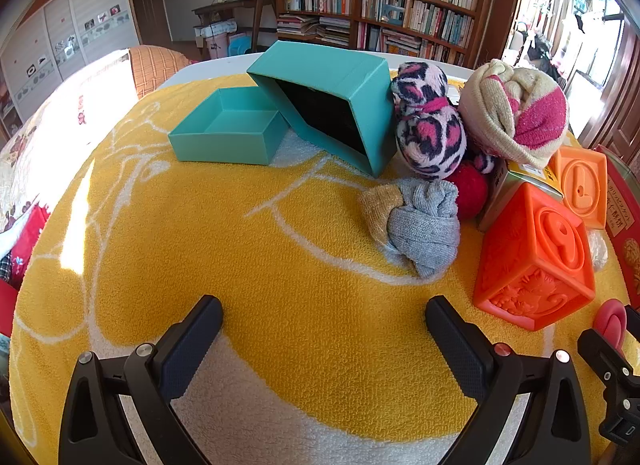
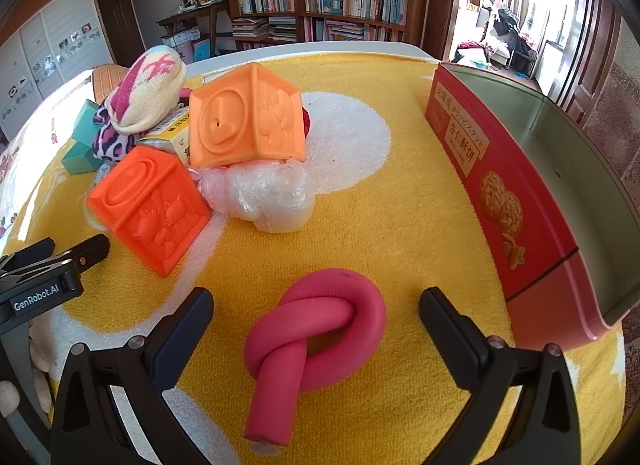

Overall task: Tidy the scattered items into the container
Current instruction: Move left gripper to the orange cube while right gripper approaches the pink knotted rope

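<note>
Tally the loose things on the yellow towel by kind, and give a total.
Rolled socks: 3 (leopard, cream-pink, grey)
Toy blocks: 2 (dark orange, light orange)
Knotted pink tube: 1
Plastic wrap bundle: 1
Red ball: 1
Small carton: 1
Total: 9

Sunlit room, tall wooden bookshelf [image 1: 384, 5] behind.
</note>
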Motion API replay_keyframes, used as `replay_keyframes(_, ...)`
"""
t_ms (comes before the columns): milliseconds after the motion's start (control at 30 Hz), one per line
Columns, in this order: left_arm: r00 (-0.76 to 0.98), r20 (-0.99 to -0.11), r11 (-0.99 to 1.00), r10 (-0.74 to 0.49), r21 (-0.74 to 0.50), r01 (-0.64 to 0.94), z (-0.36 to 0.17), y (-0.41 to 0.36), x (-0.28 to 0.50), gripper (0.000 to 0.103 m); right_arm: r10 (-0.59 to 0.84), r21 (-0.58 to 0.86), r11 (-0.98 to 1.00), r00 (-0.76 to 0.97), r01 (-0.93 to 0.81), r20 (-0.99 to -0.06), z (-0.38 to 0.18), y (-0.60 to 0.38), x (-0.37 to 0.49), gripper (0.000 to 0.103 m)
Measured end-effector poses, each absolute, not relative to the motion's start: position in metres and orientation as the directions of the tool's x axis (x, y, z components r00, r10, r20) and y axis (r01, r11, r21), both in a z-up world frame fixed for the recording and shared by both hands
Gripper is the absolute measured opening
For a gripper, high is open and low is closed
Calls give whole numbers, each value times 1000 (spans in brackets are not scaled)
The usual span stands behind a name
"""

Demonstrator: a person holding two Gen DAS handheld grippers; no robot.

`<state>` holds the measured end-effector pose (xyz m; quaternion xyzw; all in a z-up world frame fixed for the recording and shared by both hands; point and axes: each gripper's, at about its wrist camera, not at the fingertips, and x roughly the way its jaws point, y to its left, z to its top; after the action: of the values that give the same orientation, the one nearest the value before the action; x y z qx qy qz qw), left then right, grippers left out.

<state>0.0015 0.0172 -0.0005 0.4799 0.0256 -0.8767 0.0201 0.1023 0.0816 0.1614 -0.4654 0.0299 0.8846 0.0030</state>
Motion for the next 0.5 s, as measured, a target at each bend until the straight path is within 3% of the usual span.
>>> replay_keyframes(300, -538, -843, -998, -11, -25, 60, -1, 17, 2, 103, -73, 94, -996, -654, 2, -753, 184, 109, 152, 101)
replay_keyframes(500, -538, -843, -998, -11, -25, 60, -2, 17, 3, 103, -184, 223, -975, -612, 12, -769, 174, 118, 151, 83)
